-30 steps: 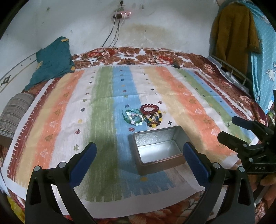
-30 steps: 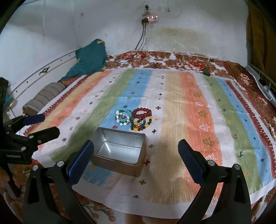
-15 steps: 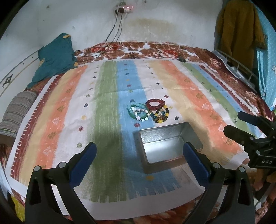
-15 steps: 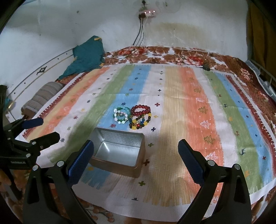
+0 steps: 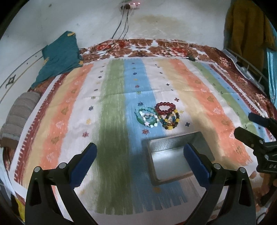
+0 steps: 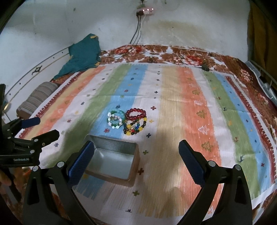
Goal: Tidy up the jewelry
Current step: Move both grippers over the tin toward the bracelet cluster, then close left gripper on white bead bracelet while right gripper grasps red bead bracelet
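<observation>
Several bead bracelets lie in a small cluster on the striped cloth: a green and white one [image 5: 147, 117], a dark red one [image 5: 165, 107] and a multicoloured one [image 5: 170, 121]. An open, empty metal tin [image 5: 178, 155] sits just in front of them. In the right wrist view the cluster shows as the green and white bracelet [image 6: 115, 118], the red one [image 6: 135, 113] and the multicoloured one [image 6: 135, 127], with the tin [image 6: 112, 158] in front. My left gripper [image 5: 140, 163] is open above the cloth, left of the tin. My right gripper [image 6: 136, 163] is open over the tin's right side. Both are empty.
The striped cloth [image 5: 114, 103] covers a floral bedspread [image 6: 242, 72]. A teal garment [image 5: 58, 57] and a striped pillow [image 5: 19, 114] lie at the left. A wall with a power strip and cables [image 6: 144, 10] stands behind. Clothes hang at the right [image 5: 245, 29].
Both grippers have moved forward toward the bracelets and tin, which now sit lower and nearer in both views. Both jaws stay open.
</observation>
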A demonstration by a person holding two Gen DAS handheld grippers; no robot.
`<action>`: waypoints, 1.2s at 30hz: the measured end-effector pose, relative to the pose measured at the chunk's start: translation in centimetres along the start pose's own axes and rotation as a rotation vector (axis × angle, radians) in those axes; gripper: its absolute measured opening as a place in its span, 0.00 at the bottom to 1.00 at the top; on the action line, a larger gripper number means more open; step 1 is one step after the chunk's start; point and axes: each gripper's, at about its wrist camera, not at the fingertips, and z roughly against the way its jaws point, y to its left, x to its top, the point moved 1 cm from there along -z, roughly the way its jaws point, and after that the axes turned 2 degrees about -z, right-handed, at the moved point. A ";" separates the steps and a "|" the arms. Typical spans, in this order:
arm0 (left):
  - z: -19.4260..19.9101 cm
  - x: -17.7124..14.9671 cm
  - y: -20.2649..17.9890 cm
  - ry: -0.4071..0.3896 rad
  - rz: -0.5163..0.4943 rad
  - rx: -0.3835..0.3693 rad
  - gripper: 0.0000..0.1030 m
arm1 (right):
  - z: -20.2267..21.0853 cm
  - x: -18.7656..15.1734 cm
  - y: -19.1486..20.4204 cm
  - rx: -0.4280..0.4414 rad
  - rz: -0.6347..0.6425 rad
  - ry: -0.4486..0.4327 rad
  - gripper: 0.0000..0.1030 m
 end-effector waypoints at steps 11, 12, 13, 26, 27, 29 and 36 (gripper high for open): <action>-3.4 2.0 0.7 0.053 -0.003 0.019 0.95 | -2.4 2.2 -0.9 -0.014 -0.037 0.027 0.96; -3.8 2.1 0.6 0.060 -0.008 0.023 0.95 | -2.8 2.5 -1.0 -0.018 -0.041 0.032 0.96; -4.2 2.2 0.6 0.068 -0.012 0.027 0.95 | -3.1 2.6 -1.1 -0.020 -0.044 0.036 0.96; -7.4 2.8 0.9 0.136 0.013 0.000 0.95 | -6.7 4.3 -1.7 -0.040 -0.072 0.096 0.96; -7.7 2.8 1.0 0.143 0.015 -0.003 0.95 | -7.0 4.4 -1.8 -0.041 -0.075 0.100 0.96; -8.3 3.0 1.1 0.153 0.021 -0.011 0.94 | -7.7 4.6 -1.9 -0.047 -0.081 0.110 0.96; -10.1 3.4 1.6 0.183 0.046 -0.045 0.92 | -9.9 5.0 -2.1 -0.054 -0.084 0.150 0.96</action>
